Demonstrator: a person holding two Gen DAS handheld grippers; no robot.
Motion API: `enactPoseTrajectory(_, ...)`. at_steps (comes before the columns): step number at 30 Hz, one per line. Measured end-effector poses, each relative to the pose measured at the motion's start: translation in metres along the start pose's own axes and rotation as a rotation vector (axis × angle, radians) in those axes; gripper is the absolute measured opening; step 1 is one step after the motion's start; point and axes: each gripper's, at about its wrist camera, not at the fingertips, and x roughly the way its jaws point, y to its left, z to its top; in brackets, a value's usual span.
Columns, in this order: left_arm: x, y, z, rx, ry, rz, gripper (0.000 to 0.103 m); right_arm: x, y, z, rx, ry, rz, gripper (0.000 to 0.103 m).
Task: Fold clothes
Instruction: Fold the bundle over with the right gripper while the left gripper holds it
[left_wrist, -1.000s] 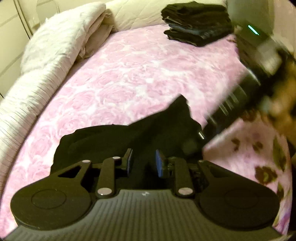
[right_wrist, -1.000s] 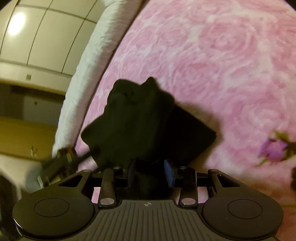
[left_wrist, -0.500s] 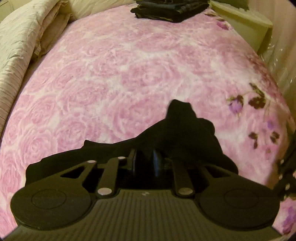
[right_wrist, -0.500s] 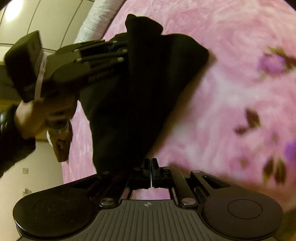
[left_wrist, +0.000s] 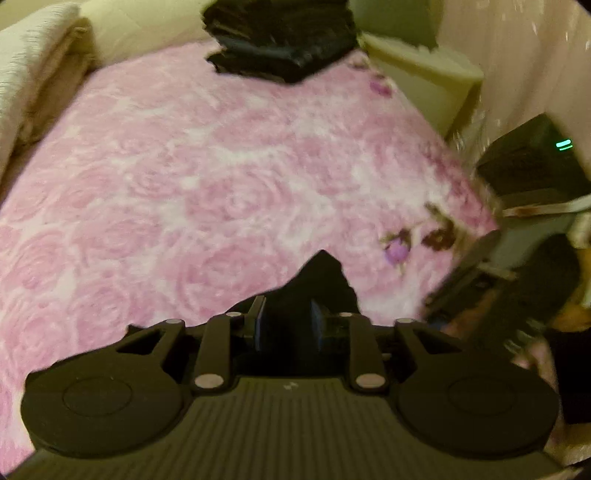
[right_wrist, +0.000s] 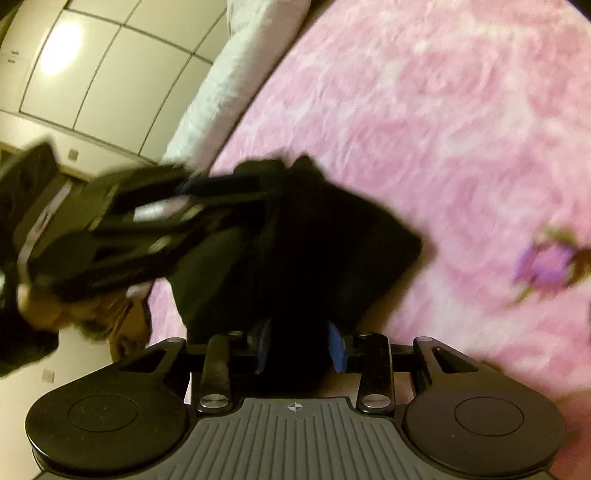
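Observation:
A black garment lies bunched on the pink rose-patterned bedspread. My left gripper has its blue pads apart, with black cloth lying between them. My right gripper also has its pads apart over the same black garment. The left gripper shows blurred at the left of the right wrist view, reaching onto the garment. The right gripper shows blurred at the right edge of the left wrist view.
A stack of folded dark clothes sits at the far end of the bed. A rolled cream quilt lines the left side. A pale box stands at the far right. White cupboard doors are beyond the bed.
Both grippers were shut on the black garment half a second ago; now both have their pads apart. The garment has dropped lower onto the bedspread and the grippers have moved apart.

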Motion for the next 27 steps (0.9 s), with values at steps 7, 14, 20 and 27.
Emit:
enactPoseTrajectory(7, 0.017, 0.012, 0.010, -0.043, -0.013, 0.016, 0.027, -0.005, 0.008, -0.028, 0.045, 0.073, 0.019, 0.010)
enactPoseTrajectory(14, -0.055, 0.037, -0.024, -0.177, -0.105, 0.166, 0.024, -0.020, 0.016, -0.024, 0.096, -0.118, -0.007, 0.055)
enactPoseTrajectory(20, -0.078, 0.019, -0.088, -0.116, 0.023, 0.225, 0.024, 0.012, 0.024, -0.018, 0.065, -0.171, -0.047, 0.046)
enactPoseTrajectory(27, -0.033, 0.026, -0.115, -0.120, 0.109, 0.278, 0.025, 0.015, 0.000, -0.046, 0.215, -0.129, -0.085, 0.004)
